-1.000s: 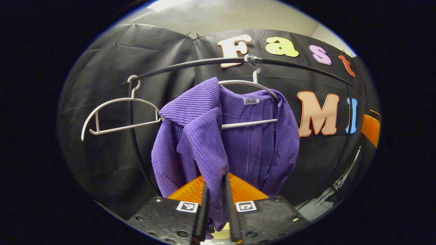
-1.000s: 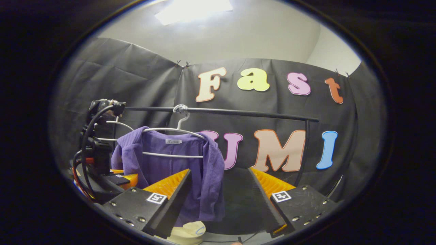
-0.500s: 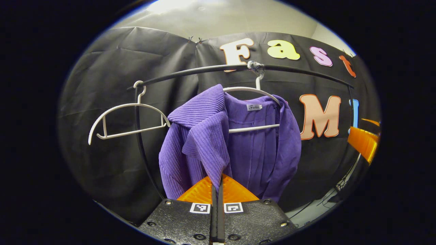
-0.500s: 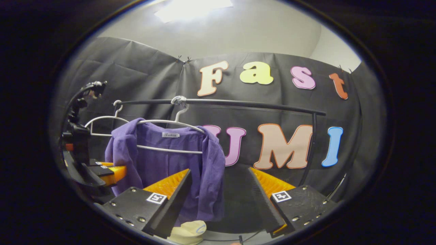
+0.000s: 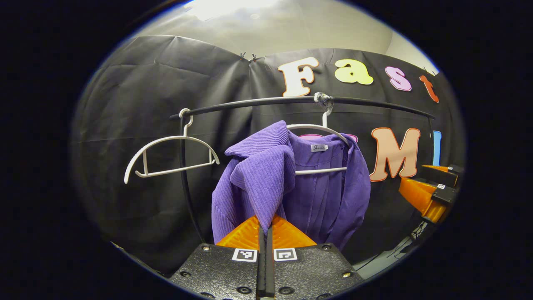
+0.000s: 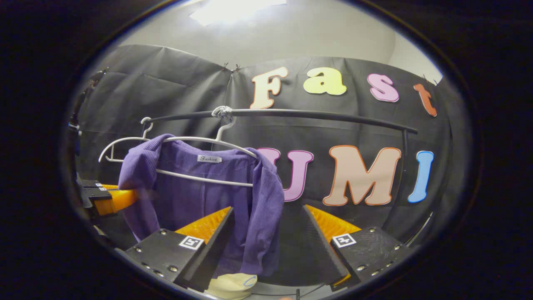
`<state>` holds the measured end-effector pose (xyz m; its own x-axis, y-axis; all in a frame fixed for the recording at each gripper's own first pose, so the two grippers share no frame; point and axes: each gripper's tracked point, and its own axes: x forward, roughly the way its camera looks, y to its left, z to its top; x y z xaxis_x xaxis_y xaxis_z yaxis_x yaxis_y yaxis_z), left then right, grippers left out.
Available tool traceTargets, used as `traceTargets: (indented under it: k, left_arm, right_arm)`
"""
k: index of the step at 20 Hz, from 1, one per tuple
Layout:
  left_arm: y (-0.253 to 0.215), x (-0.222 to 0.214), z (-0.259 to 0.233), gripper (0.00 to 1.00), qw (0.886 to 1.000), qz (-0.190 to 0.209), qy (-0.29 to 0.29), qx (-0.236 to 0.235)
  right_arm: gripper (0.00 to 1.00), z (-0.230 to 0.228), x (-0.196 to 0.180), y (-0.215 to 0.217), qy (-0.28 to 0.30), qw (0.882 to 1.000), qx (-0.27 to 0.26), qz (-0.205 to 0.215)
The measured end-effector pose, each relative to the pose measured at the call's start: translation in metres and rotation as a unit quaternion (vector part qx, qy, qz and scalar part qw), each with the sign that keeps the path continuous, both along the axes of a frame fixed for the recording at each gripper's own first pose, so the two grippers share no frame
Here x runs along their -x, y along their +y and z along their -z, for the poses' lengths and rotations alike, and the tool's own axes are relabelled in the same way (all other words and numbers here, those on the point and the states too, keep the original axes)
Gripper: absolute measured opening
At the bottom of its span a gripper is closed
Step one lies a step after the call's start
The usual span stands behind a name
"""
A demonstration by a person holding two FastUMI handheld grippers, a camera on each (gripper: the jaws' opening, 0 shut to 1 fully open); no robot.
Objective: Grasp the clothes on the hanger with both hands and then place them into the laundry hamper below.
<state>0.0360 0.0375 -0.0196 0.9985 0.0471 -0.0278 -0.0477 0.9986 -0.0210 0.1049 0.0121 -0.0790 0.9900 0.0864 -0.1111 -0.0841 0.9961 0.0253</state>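
Empty hanger: a white plastic clothes hanger (image 5: 168, 152) hung bare at the left end of the thin black metal rail (image 5: 258, 101), its hook just beside the rail's dark left upright post (image 5: 187, 175); in the right gripper view the same hanger (image 6: 120, 146) showed partly behind the garment's shoulder.
Garment: the purple ribbed knit cardigan (image 5: 287, 183) hung on a second white hanger (image 5: 320, 137), well right of the empty one, its left shoulder pulled forward and bunched off that hanger's arm; a small white label sat at the collar.
Left tool: the left tool (image 5: 265, 250) was closed tight on a fold of the cardigan's left front, both fingers pressing the cloth between them; seen from the right gripper view (image 6: 109, 199) it sat at the garment's left edge.
Right tool: the right tool (image 6: 266, 233) stood wide open and held nothing, its fingers either side of the cardigan's (image 6: 208, 200) right sleeve, with that sleeve hanging in front of the left finger; from the left gripper view (image 5: 429, 191) it showed well apart from the cloth at the far right.
Below: a pale cream rounded object (image 6: 231, 285) lay under the hem, too little visible to tell what it was.
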Motion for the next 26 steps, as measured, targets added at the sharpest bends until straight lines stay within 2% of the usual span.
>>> traceTargets:
  k: [4, 7, 9, 11, 13, 21, 23, 24, 26]
  left_arm:
    - [0.006, 0.008, -0.009, 0.0, 1.0, -0.004, -0.008, -0.004]
    - [0.012, 0.013, -0.015, 0.0, 1.0, -0.012, -0.013, -0.008]
    - [0.017, 0.015, -0.018, 0.03, 1.0, -0.018, -0.016, -0.01]
    - [0.019, 0.018, -0.021, 0.0, 0.999, -0.023, -0.019, -0.013]
    - [0.021, 0.019, -0.022, 0.0, 0.999, -0.027, -0.02, -0.017]
    - [0.028, 0.022, -0.027, 0.0, 0.998, -0.048, -0.025, -0.027]
    - [0.032, 0.022, -0.026, 0.0, 0.998, -0.054, -0.025, -0.029]
    - [0.033, 0.022, -0.027, 0.0, 0.998, -0.057, -0.026, -0.03]
    - [0.036, 0.022, -0.029, 0.0, 0.997, -0.062, -0.027, -0.032]
  right_arm:
    - [0.96, 0.017, -0.023, 0.002, 0.01, 1.0, -0.004, -0.009]
    - [0.94, 0.035, -0.042, -0.002, 0.023, 1.0, -0.004, -0.01]
    - [0.94, 0.045, -0.056, -0.003, 0.03, 0.999, -0.005, -0.012]
    - [0.94, 0.057, -0.069, -0.002, 0.04, 0.999, -0.01, -0.019]
    - [0.99, 0.069, -0.081, 0.0, 0.05, 0.998, -0.015, -0.024]
    - [0.95, 0.112, -0.12, 0.014, 0.097, 0.993, -0.055, -0.044]
    - [0.99, 0.117, -0.126, 0.019, 0.1, 0.992, -0.054, -0.049]
    - [0.85, 0.118, -0.129, 0.02, 0.1, 0.992, -0.05, -0.051]
    - [0.75, 0.123, -0.133, 0.023, 0.104, 0.992, -0.039, -0.055]
